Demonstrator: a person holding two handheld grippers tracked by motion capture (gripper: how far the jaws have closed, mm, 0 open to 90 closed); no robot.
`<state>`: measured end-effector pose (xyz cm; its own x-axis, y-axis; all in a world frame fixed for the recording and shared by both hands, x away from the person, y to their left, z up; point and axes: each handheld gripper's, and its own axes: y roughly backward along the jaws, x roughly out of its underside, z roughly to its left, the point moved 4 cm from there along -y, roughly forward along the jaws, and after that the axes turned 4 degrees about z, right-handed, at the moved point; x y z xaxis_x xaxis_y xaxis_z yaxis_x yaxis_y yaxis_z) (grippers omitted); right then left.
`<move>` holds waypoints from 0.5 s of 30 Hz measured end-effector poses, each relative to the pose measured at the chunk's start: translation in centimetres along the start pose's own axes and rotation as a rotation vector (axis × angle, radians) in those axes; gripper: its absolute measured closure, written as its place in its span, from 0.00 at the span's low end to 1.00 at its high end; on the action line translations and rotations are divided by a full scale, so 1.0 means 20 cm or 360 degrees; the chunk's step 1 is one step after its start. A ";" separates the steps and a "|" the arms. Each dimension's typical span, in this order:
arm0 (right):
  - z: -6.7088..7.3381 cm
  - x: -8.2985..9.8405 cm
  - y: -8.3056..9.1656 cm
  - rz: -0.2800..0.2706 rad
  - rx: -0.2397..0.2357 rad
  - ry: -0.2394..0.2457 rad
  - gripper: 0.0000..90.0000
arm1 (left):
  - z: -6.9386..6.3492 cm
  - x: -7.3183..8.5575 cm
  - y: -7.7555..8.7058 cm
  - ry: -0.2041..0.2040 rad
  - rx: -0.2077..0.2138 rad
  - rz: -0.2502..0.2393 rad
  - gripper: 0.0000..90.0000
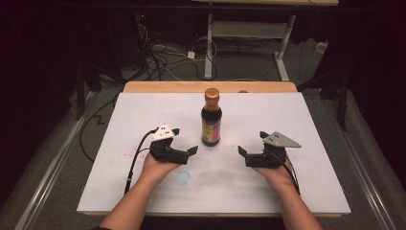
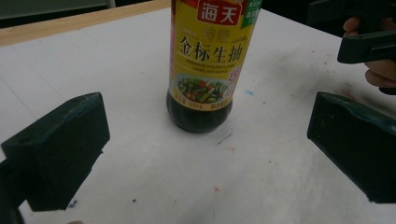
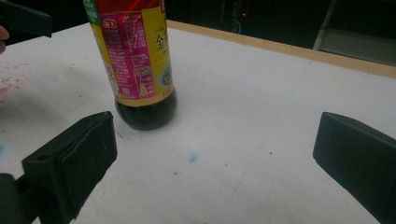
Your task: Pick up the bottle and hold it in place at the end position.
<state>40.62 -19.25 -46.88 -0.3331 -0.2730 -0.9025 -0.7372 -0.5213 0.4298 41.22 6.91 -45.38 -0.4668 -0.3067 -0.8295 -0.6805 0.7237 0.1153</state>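
Dead centre on the counter (image 1: 143, 191) stands the bottle (image 1: 211, 122), upright, with both grippers parked on either side of it and neither touching. Left gripper (image 1: 184, 141) has its fingers (image 2: 60, 149) spread wide with nothing in them; same for the right gripper (image 1: 251, 143), wide apart and empty.

My read on handling: looks like a soy sauce bottle, mostly full of dark liquid, so I'd guess it's on the heavy side and top-heavy-ish given how tall and narrow it is. Body looks rigid, glass or hard plastic, can't tell which. The glossy label (image 2: 210, 51) is probably slick, so a light pinch could slip. I'd grab low to mid body, across the label, rather than the thin neck under the cap (image 1: 211, 93). If the goal is opening it, one gripper steadies the body while the other works the cap.

Nothing else sits on the counter, just some coloured smudges on the white sheet. Only real risk I see is nudging it sideways and tipping it while closing in.
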 end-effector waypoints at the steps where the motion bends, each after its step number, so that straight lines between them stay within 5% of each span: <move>1: 0.00 -0.01 0.00 -0.0004 0.0001 -0.0001 0.01 | 0.00 0.00 -0.01 0.0003 0.0003 0.0001 0.00; 6: 0.00 -0.04 -0.02 -0.0012 -0.0008 -0.0020 0.01 | 0.00 -0.02 -0.09 0.0014 0.0007 0.0012 0.00; 12: -0.01 -0.09 0.00 -0.0035 -0.0004 -0.0010 0.01 | -0.02 -0.02 -0.19 -0.0044 0.0024 0.0006 0.00; 15: -0.03 -0.10 -0.01 -0.0023 -0.0004 -0.0005 0.01 | 0.00 -0.03 -0.25 0.0010 0.0032 0.0015 0.00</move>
<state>41.78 -19.02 -45.06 -0.3242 -0.2627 -0.9088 -0.7406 -0.5271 0.4167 44.87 3.47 -45.33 -0.4769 -0.3036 -0.8249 -0.6645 0.7389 0.1122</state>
